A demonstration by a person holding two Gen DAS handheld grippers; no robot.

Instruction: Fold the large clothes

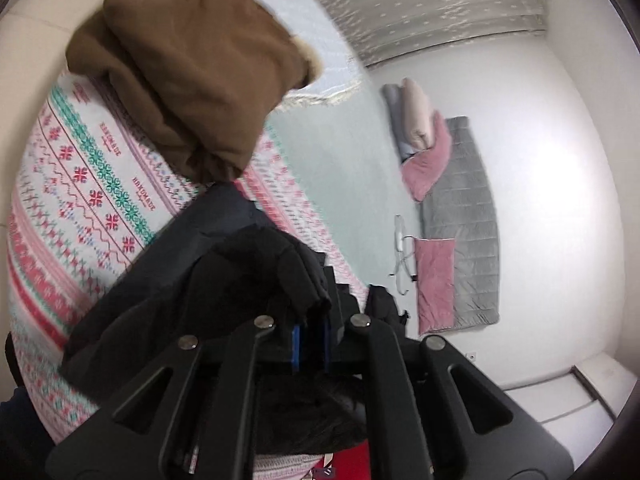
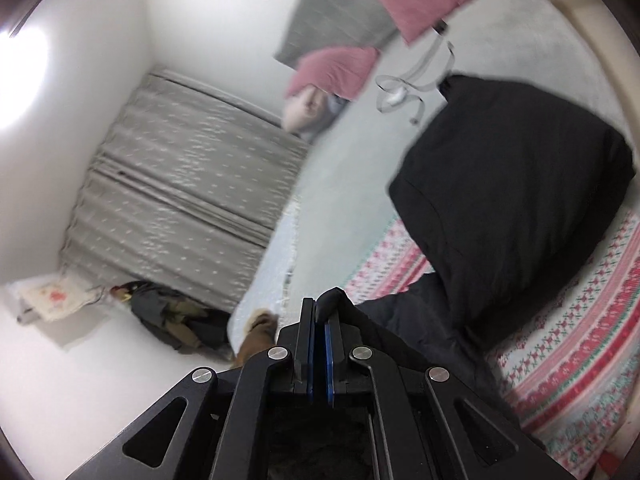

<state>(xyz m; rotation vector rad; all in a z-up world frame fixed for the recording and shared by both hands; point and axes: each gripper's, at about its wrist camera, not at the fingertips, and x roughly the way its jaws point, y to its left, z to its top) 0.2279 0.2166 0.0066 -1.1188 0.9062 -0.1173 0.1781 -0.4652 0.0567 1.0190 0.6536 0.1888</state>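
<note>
2 claws [image 1: 311,336], perhaps 2 dark coats [image 2: 512,168], 1 brown coat [image 1: 180,80].

Both views are softly and brightly lit. A glaring lamp patch [image 2: 22,76] is blown out on the white wall [image 2: 100,24]. Motion blur is seen throughout, and fisheye edges are curved and darkened.

The black coat [image 1: 168,280] lies bunched in the lower middle of the left wrist frame; in the right wrist frame it fills the right side, upon the patterned blanket [image 2: 580,320].
</note>
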